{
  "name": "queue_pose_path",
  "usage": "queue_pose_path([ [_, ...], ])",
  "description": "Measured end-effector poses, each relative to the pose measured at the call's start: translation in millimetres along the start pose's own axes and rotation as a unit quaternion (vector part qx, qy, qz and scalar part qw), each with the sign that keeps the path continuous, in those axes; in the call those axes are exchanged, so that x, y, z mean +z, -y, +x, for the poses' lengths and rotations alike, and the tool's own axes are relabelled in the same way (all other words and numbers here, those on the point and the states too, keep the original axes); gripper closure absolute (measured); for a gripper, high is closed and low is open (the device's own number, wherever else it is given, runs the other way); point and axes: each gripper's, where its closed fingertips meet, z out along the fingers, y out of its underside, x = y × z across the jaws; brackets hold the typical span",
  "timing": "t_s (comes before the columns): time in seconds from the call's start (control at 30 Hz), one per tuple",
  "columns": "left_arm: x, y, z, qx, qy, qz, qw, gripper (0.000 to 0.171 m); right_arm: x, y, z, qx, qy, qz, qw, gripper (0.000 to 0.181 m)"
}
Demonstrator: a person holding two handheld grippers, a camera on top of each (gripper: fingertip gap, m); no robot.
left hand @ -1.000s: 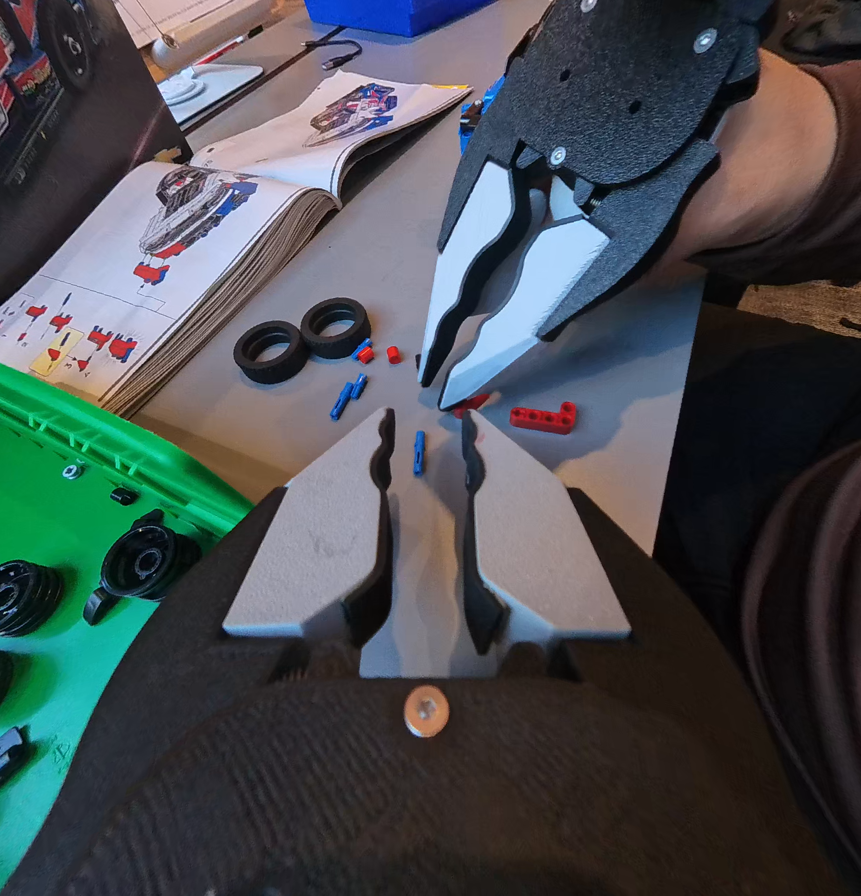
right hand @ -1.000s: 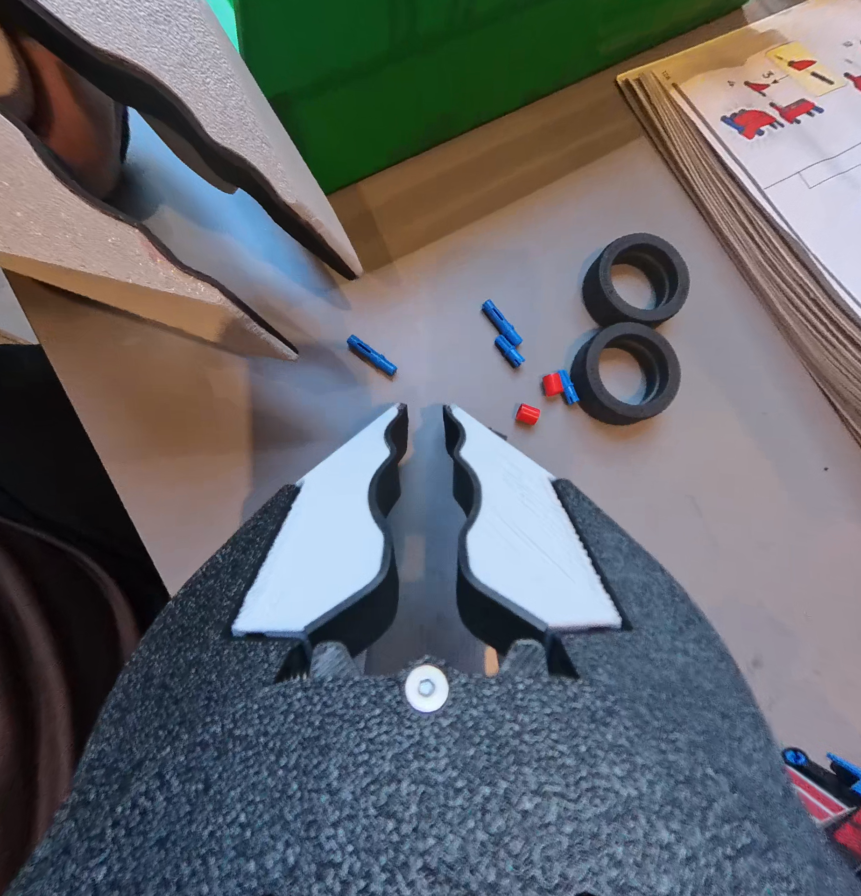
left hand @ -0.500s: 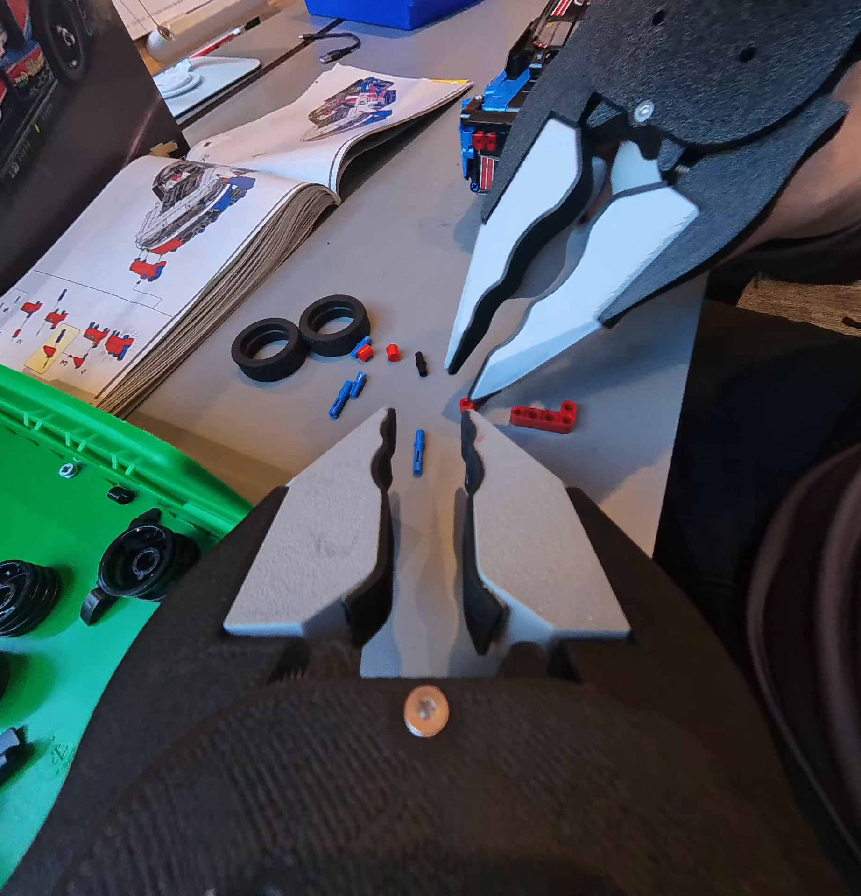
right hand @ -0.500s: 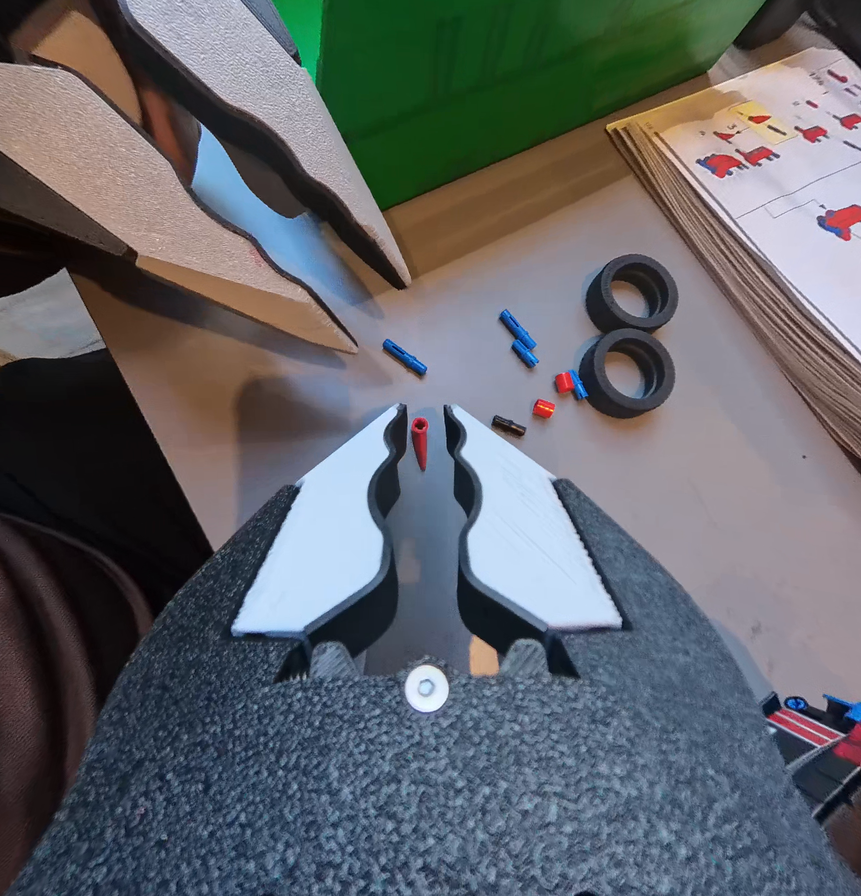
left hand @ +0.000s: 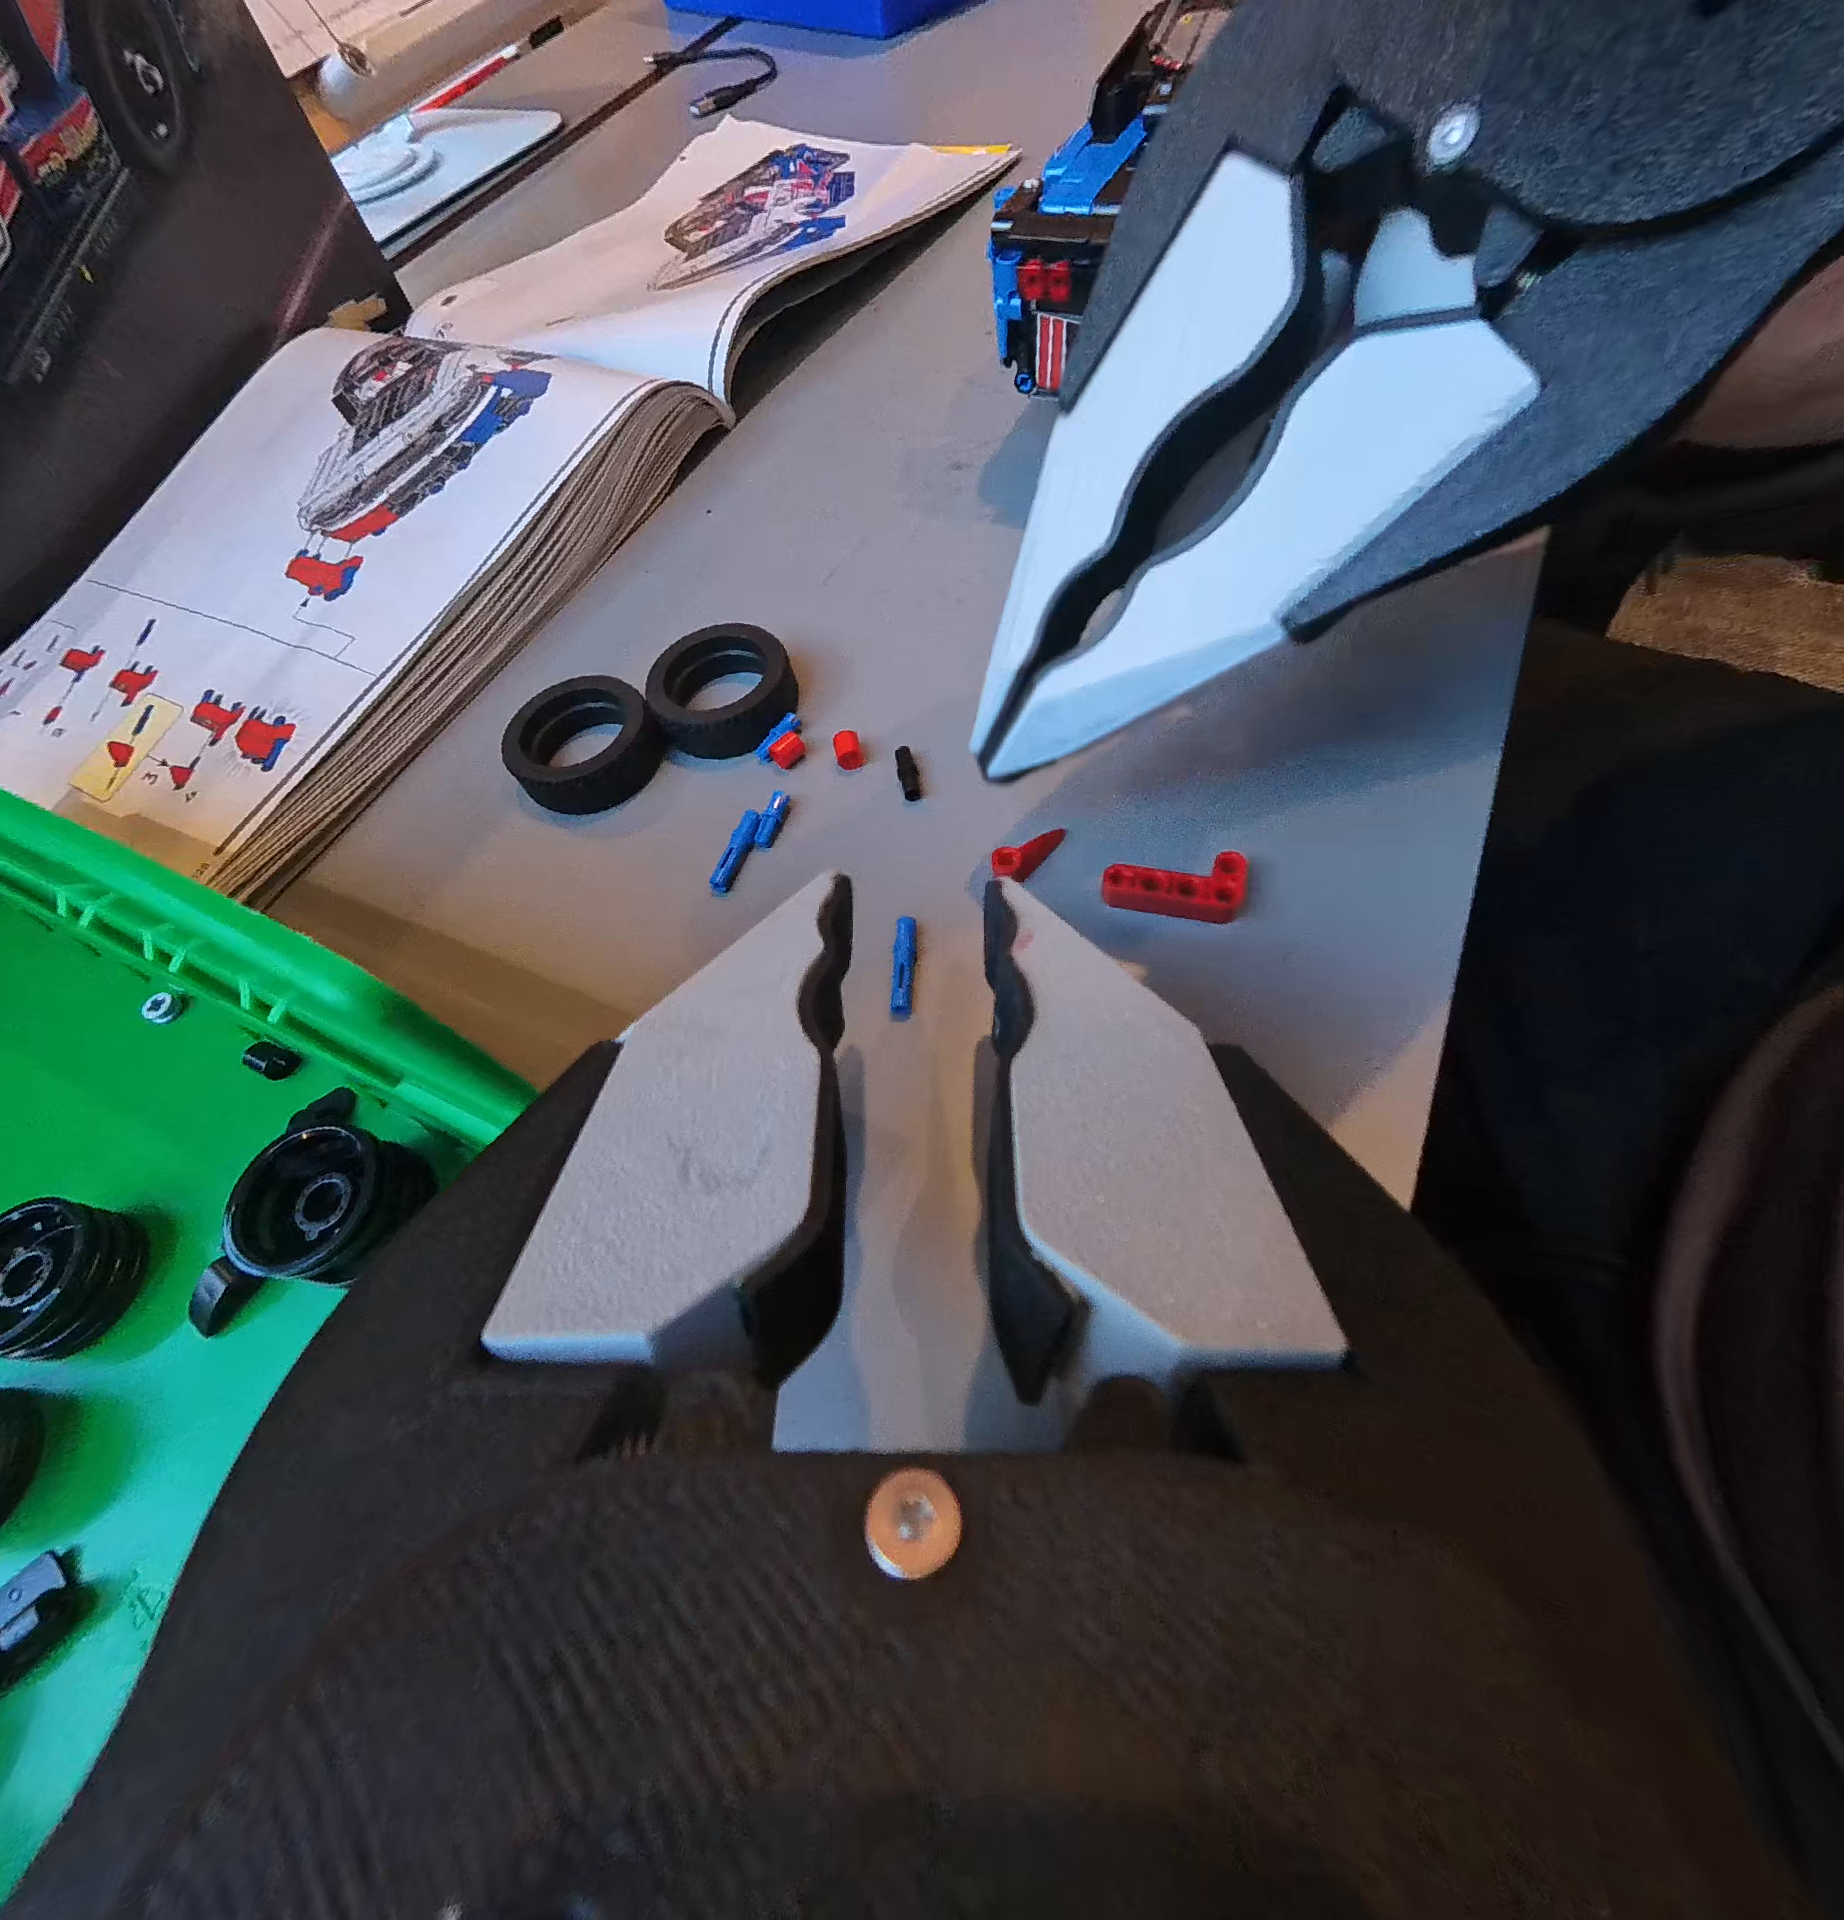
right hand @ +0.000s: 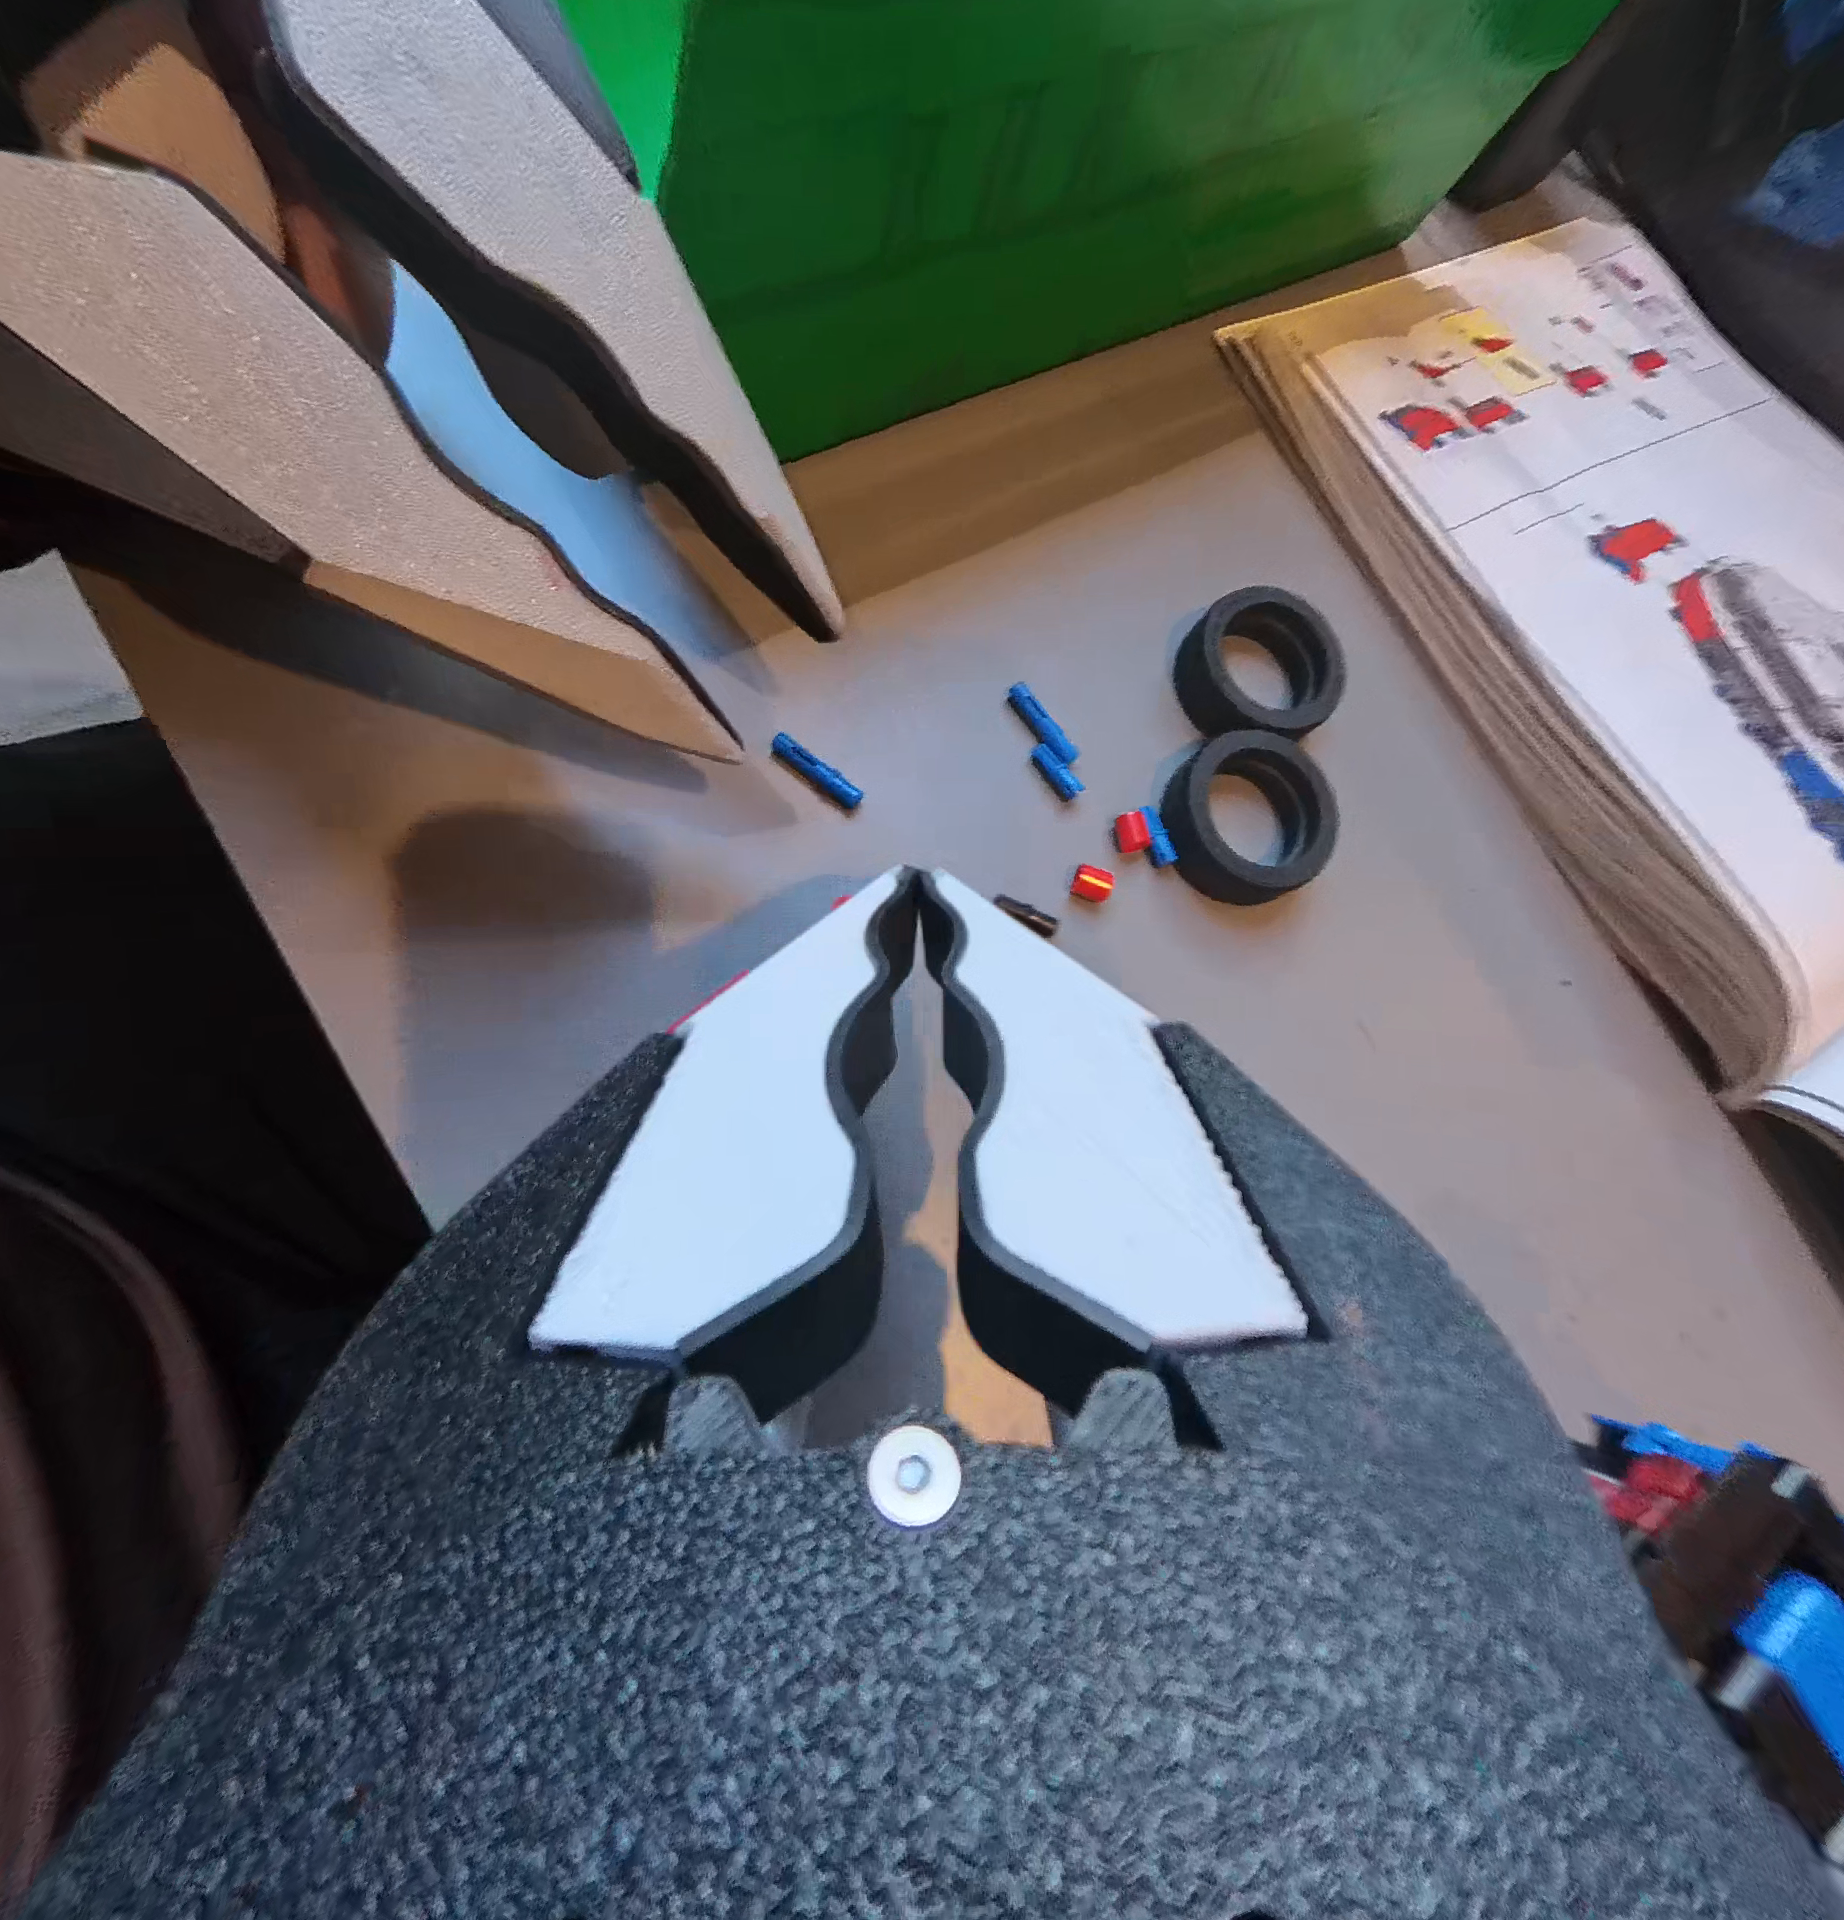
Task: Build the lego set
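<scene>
The grey surface (left hand: 876, 540) carries everything, with a green bin (left hand: 87, 1039) of black wheel hubs at its near left edge and an open instruction booklet (left hand: 398, 488) just beyond it. A partly built blue, black and red model (left hand: 1043, 249) stands at the far side, behind the right claw (left hand: 985, 753). Two black tyres (left hand: 648, 717) lie touching each other beside the booklet.

The left claw (left hand: 913, 888) is spread, empty, low over the surface, with one blue pin (left hand: 902, 961) lying loose between its fingers. The right claw hangs above the loose parts with its tips pressed together and nothing visible between them.

The small parts are scattered in a loose cluster: two more blue pins (left hand: 746, 836), two red bushes (left hand: 814, 748) near the tyres, a black pin (left hand: 907, 774), a pointed red piece (left hand: 1022, 854) and a red L-shaped beam (left hand: 1172, 888) near the surface's right edge.

The likely trouble is the parts' size against the broad claw tips. A closing pinch slightly off-centre could flick a smooth round pin away, and the beam and pointed piece sit near enough to the edge to be knocked to the floor. The blue pin would probably roll if one finger meets it first, so the left claw needs to close squarely across it.
</scene>
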Motion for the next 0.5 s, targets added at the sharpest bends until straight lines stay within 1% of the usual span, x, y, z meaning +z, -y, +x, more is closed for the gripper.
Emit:
queue_pose_path([
  [0.1, 1, -2, -2, -0.004, 0.007, -0.007, 1.000, 0.148, -3, 4, 12, 0.001, -0.012, -0.017, 1.000, 0.181],
  [0.23, 2, -3, -4, -0.001, 0.015, -0.013, 1.000, 0.149, -10, 22, 34, -0.005, -0.030, -0.014, 0.999, 0.181],
  [0.33, 2, -3, -4, 0.004, 0.020, -0.014, 1.000, 0.149, -12, 36, 55, -0.005, -0.036, -0.017, 0.999, 0.166],
  [0.43, 2, -3, -4, 0.005, 0.022, -0.013, 1.000, 0.149, -9, 43, 75, 0.005, -0.021, -0.044, 0.999, 0.160],
  [0.5, 2, -3, -4, 0.003, 0.022, -0.011, 1.000, 0.149, -8, 43, 82, 0.015, -0.003, -0.064, 0.998, 0.157],
])
